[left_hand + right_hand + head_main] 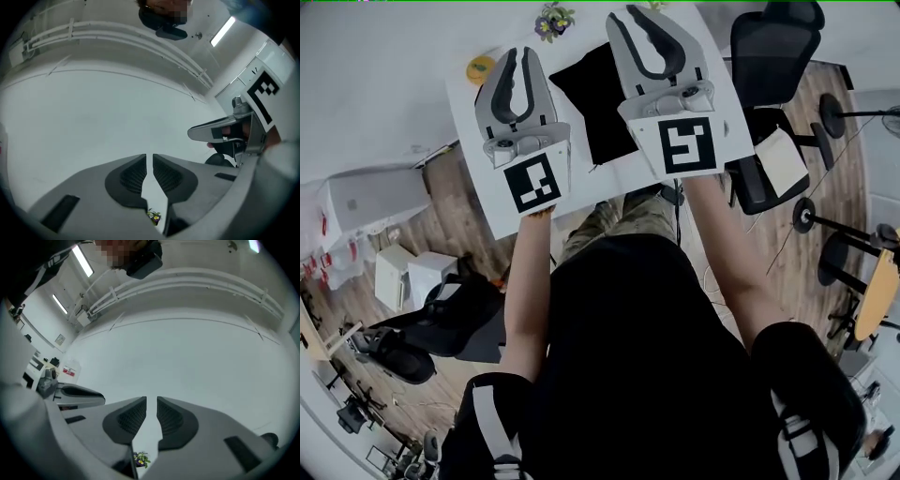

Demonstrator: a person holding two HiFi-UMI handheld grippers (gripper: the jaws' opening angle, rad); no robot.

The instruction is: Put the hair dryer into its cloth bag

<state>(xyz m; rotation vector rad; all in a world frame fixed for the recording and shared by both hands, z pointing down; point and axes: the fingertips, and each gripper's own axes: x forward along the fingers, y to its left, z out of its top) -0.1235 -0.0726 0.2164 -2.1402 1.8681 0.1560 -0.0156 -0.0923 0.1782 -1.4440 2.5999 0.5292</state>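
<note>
Right hand-held gripper (pixel 635 15), left hand-held gripper (pixel 519 54), aloft

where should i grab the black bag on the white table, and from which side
On the black bag, probably the left corner, pinched from above and from the left: it lies flat on the white table, and that corner points out with bare tabletop around it.

White bench (pixel 609 178) has a black cloth bag (pixel 600 98) lying flat in the middle. A little flower pot (pixel 553 21) sits at the far edge, with some round yellow thing (pixel 480 67) near the left corner.
</note>
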